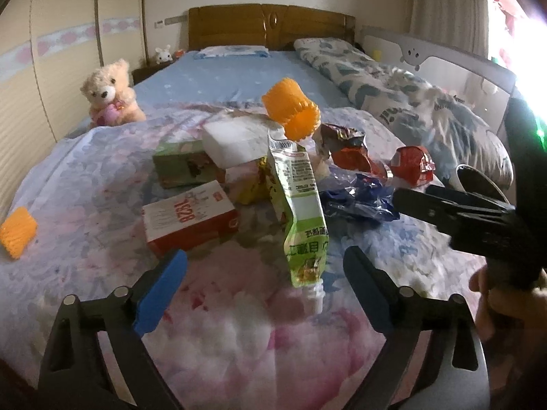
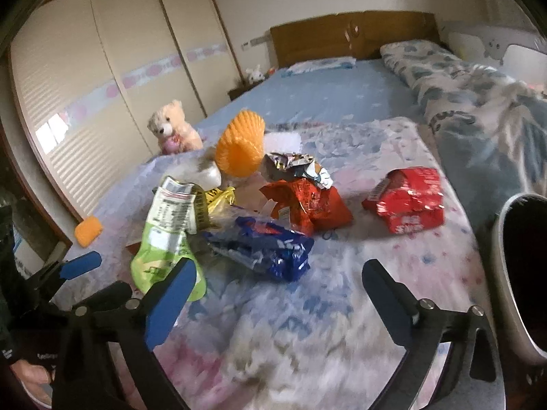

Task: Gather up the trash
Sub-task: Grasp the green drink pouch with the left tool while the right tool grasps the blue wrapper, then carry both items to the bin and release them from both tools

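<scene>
Both grippers spread wide, nothing between the jaws. Left gripper (image 1: 265, 266) hangs over the near end of the green pouch (image 1: 301, 205); right gripper (image 2: 278, 280) sits near the blue wrapper (image 2: 263, 249), not touching.

Largest first: bed with floral blanket (image 1: 102, 177) carries all the trash, piled mid-blanket. Grey bin (image 2: 506, 273) at far right edge of the right view, rim only, opening dark. Teddy bear (image 1: 109, 95) far left, not trash, leave it.

Trash pile: white foam block (image 1: 232, 140) resting on a green box (image 1: 181, 164); red-and-white box (image 1: 191, 218) near left; green pouch propped upright with spout at the near end; orange foam net (image 1: 290, 109) on top of the far pile; orange-red wrapper (image 2: 307, 205) just behind the blue wrapper; red wrapper (image 2: 407, 201) apart on the right. Second orange net (image 1: 18, 232) alone at far left.

Step, as I judge it: approach, first picks. Do it well: left closes across the pouch's body, not the slippery spout; right comes low onto the blue wrapper, pinching a raised crinkle, not the blanket. Soft bedding gives, so press lightly.
</scene>
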